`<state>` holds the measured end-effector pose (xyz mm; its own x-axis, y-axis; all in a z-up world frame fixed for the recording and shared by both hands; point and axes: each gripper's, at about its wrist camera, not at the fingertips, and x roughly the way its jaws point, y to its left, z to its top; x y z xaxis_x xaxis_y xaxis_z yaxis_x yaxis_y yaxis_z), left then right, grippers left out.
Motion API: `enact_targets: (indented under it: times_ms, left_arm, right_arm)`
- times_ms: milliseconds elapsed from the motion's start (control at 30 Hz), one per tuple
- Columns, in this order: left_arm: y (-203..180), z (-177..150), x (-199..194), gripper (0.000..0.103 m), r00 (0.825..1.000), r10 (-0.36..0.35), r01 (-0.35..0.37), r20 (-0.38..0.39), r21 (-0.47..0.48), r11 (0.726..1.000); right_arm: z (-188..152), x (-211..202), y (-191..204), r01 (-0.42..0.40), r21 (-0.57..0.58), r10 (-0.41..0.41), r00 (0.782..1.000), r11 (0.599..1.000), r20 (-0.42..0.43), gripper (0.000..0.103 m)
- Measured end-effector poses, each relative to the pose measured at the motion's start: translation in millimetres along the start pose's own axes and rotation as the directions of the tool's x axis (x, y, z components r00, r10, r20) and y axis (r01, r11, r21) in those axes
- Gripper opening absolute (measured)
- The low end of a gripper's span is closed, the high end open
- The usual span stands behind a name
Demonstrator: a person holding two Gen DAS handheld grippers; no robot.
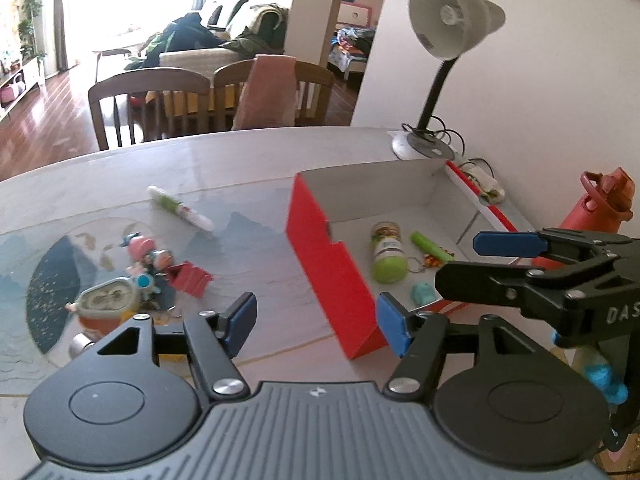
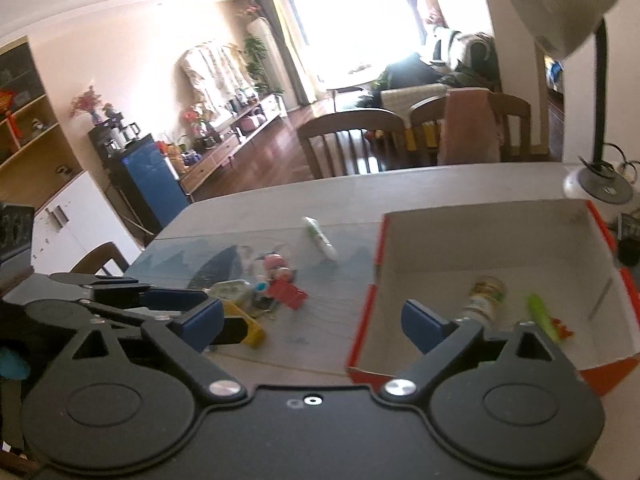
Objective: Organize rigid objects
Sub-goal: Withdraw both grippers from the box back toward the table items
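Left gripper: the black two-finger tool with blue pads (image 1: 316,322) hangs above the table's near edge, jaws spread, nothing between them
Right gripper: the second black tool with blue pads (image 2: 316,320) stands spread wide and empty, over the near left corner of the box; from the left wrist view it reaches in from the right (image 1: 476,260)
Box: red cardboard box with white inside (image 1: 320,240), open-topped, on the right part of the table
In the box: a small jar with a green lid (image 1: 387,252) lying on its side, a bright green tube (image 1: 430,245) just beside it, a little keyring trinket near that, and a small turquoise piece (image 1: 423,293) near the front wall
On the table mat: a white-and-green pen (image 1: 180,208) lying alone; nearer, a cluster of small pink and blue toy figures (image 1: 146,260), a red house-shaped block (image 1: 189,278) touching them, and a pale green oval tin (image 1: 108,300)
Table: pale tabletop with a blue-grey printed mat (image 1: 248,152)
Behind: a grey desk lamp (image 1: 448,20) and a red water bottle (image 1: 600,204), both outside the box
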<state>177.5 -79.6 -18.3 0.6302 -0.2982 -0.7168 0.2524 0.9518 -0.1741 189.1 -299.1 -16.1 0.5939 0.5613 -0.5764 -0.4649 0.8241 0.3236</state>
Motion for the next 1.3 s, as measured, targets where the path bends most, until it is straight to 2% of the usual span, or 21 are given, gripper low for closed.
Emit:
enact_targets:
  times_ms: [300, 967, 1033, 1100, 1300]
  left_arm:
    - [45.0, -15.4, -19.9, 0.077, 0.999, 0.020, -0.018, 0.037, -0.043, 0.999]
    - [146.9, -52.9, -30.3, 0.086, 0.997, 0.067, -0.061, 0.042, -0.120, 0.991]
    - [155.7, -55.8, -28.9, 0.089, 0.997, 0.068, -0.062, 0.043, -0.126, 0.990]
    - [164.2, -59.3, -26.1, 0.102, 0.997, 0.070, -0.064, 0.041, -0.128, 0.990]
    - [189.9, -70.0, -10.1, 0.103, 0.994, 0.106, -0.103, 0.013, -0.126, 0.987]
  right_arm:
    - [-2.5, 17.0, 45.9, -0.022, -0.055, 0.024, 0.999, 0.998, 0.028, 0.102]
    - [-14.6, 81.3, 106.9, -0.023, -0.076, 0.017, 0.998, 0.997, -0.066, 0.102]
    - [-15.1, 88.5, 111.5, -0.021, -0.090, 0.014, 0.997, 0.996, -0.078, 0.102]
    - [-16.3, 96.1, 115.3, -0.019, -0.106, 0.009, 0.996, 0.994, -0.089, 0.102]
    - [-19.2, 121.1, 122.3, 0.004, -0.129, -0.020, 0.993, 0.992, -0.120, 0.102]
